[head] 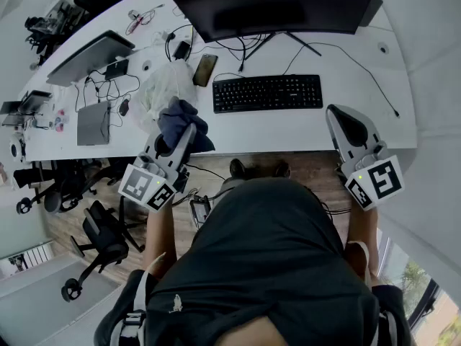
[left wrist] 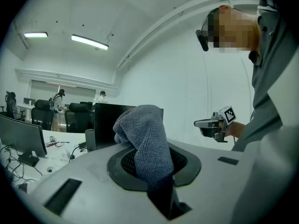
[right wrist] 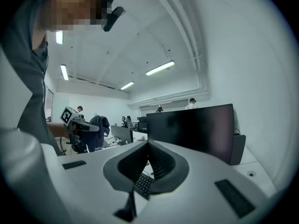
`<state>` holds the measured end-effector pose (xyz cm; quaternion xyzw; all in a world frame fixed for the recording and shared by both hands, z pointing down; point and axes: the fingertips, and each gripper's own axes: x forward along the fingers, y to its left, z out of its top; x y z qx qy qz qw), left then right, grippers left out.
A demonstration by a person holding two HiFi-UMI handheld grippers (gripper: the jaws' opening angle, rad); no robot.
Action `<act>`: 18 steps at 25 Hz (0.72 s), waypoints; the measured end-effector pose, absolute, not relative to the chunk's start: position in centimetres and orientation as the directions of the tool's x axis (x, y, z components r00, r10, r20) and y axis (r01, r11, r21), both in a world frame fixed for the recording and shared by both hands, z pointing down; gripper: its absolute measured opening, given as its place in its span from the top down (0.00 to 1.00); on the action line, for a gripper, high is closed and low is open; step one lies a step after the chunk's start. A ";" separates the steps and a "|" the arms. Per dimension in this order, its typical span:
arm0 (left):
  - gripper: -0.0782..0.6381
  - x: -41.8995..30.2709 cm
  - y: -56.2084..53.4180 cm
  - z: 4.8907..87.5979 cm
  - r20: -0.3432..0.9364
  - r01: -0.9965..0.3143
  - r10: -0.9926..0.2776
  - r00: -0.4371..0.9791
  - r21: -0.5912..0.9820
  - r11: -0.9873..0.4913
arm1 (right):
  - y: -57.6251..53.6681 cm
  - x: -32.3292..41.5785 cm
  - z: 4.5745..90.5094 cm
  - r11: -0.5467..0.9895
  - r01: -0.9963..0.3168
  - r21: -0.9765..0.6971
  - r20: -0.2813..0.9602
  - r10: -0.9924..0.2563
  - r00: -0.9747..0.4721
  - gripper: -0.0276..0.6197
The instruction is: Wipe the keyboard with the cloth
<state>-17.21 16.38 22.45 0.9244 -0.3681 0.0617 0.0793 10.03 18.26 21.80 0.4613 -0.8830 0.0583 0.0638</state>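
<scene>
In the head view, our left gripper (head: 180,134) holds the dark cloth (head: 183,119) over the table (head: 374,110) edge, left of the black keyboard (head: 267,92). Our right gripper (head: 340,117) hovers at the keyboard's right.

In the left gripper view, the fingers (left wrist: 124,163) are clamped on the cloth, which bunches above them.

In the right gripper view, the fingers (right wrist: 161,162) meet at their tips and hold nothing, with keys showing below.

We judge wiping not begun. Next, the cloth must go right and down onto the keys. We can read no brand or writing.
</scene>
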 end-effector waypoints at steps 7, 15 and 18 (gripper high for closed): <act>0.81 -16.2 16.2 22.9 0.188 -0.685 -0.662 0.725 0.098 -0.722 | 18.3 10.5 22.2 0.573 -0.817 -0.063 0.168 -0.801 -0.575 0.94; 0.81 -15.7 16.6 24.9 0.243 -0.703 -0.665 0.706 0.121 -0.701 | 18.6 10.5 23.0 0.621 -0.768 -0.160 0.113 -0.761 -0.639 0.94; 0.81 -16.1 16.5 27.6 0.309 -0.694 -0.633 0.710 0.152 -0.704 | 18.4 9.9 24.3 0.612 -0.767 -0.194 0.142 -0.756 -0.639 0.94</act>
